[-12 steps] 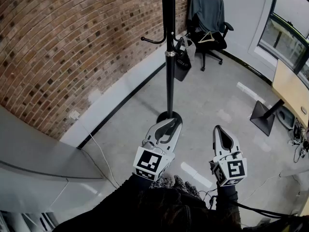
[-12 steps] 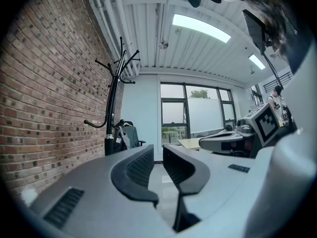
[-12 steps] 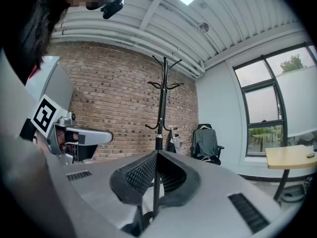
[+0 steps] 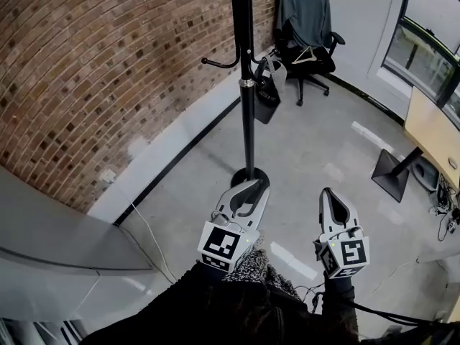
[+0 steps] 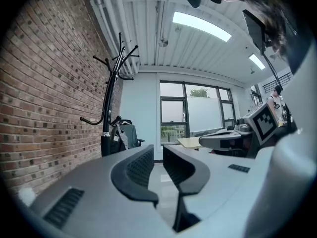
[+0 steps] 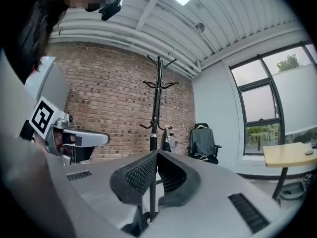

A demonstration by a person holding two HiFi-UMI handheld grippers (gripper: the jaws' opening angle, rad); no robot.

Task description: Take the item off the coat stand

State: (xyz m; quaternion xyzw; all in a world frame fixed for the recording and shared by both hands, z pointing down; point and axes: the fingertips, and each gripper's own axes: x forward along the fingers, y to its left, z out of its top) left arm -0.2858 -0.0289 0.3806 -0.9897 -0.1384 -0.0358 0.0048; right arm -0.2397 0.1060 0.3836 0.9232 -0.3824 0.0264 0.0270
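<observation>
Bag (image 4: 267, 92) slightly leftward, well beyond left tool (image 4: 256, 186)

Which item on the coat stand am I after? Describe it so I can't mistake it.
In front of the brick wall stands a black coat stand. From a lower hook, on the side toward the office chair, hangs a dark bag. The hook opposite is bare, and the grey top hangs on the chair, not the stand.
</observation>
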